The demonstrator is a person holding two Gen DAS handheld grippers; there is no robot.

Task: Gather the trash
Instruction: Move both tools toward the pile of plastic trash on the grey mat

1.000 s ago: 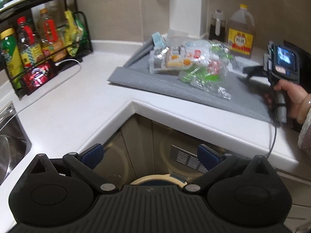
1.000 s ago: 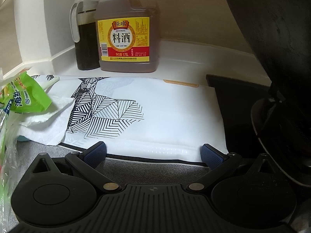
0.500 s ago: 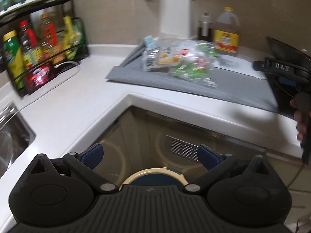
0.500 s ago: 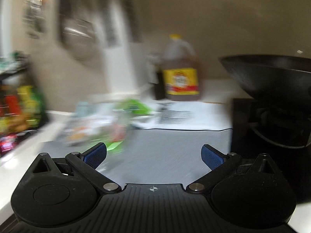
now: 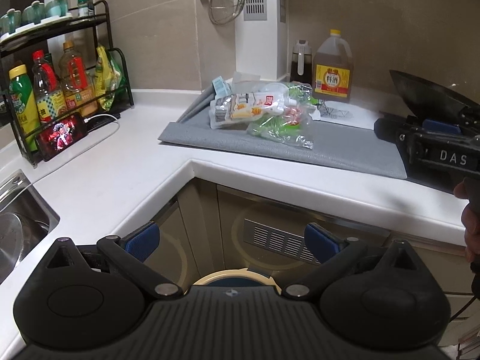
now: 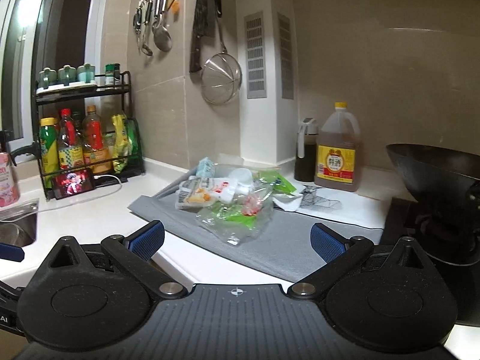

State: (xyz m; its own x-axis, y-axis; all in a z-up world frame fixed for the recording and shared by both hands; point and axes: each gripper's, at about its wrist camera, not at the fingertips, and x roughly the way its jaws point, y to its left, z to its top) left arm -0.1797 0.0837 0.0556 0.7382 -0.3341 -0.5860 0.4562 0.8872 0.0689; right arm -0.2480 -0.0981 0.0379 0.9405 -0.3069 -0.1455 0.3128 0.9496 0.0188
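White L-shaped counter (image 5: 126,180). Grey mat (image 5: 345,147) lies along its back edge, bearing a heap of plastic wrappers (image 5: 264,114). Black bottle rack (image 5: 60,90) and phone (image 5: 61,135) at the left corner; 2 bottles (image 5: 331,69) against the back wall.

wrappers (image 6: 237,207): glossy clear plastic | mat (image 6: 288,246): matt grey cloth | countertop (image 5: 126,168): smooth white

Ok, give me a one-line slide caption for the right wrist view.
Open right gripper faces a heap of crumpled plastic wrappers on the grey countertop mat, beside a black wok.
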